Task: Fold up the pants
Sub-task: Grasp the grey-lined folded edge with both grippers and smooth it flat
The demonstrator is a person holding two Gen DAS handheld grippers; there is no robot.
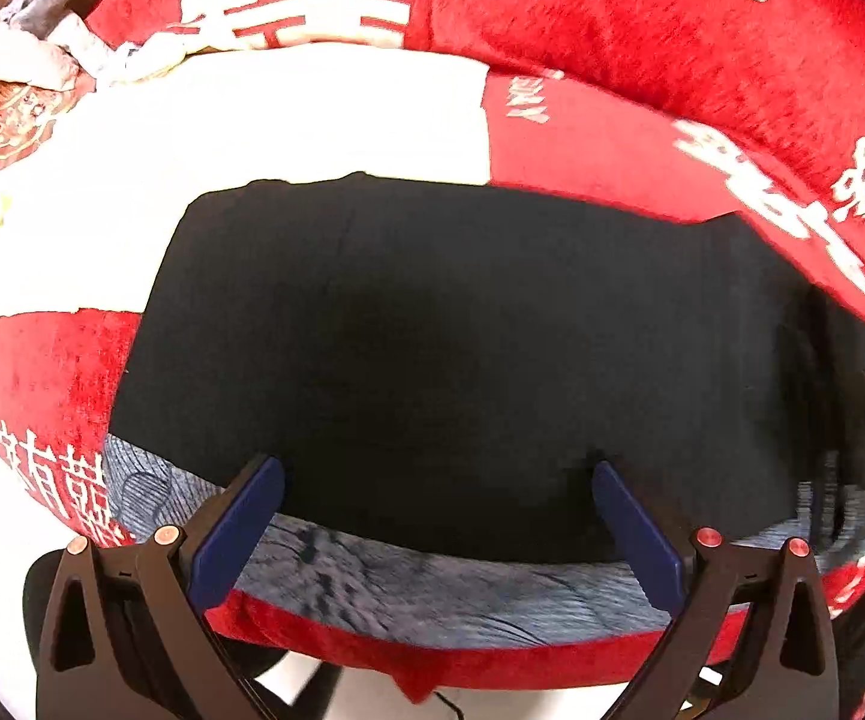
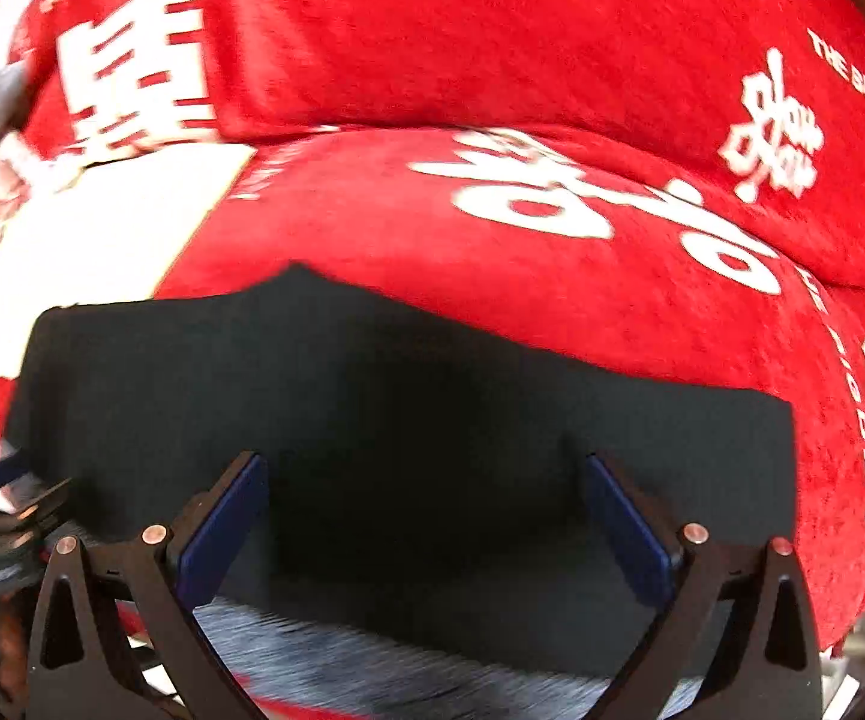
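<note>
The dark navy pants [image 1: 462,324] lie flat in a folded rectangle on a red plush cover with white characters. They also fill the lower half of the right wrist view [image 2: 372,396]. My left gripper [image 1: 437,474] is open, its blue pads spread wide above the near edge of the pants, holding nothing. My right gripper [image 2: 426,468] is open too, hovering over the near part of the pants with nothing between its fingers. The left gripper's tip shows at the left edge of the right wrist view [image 2: 6,516].
The red cover [image 1: 642,30] rises in a padded back behind the pants. A white patch [image 1: 252,120] lies beyond them at left. A grey-blue fuzzy strip [image 1: 432,588] runs along the near edge. Crumpled grey and white cloth [image 1: 60,18] sits at far left.
</note>
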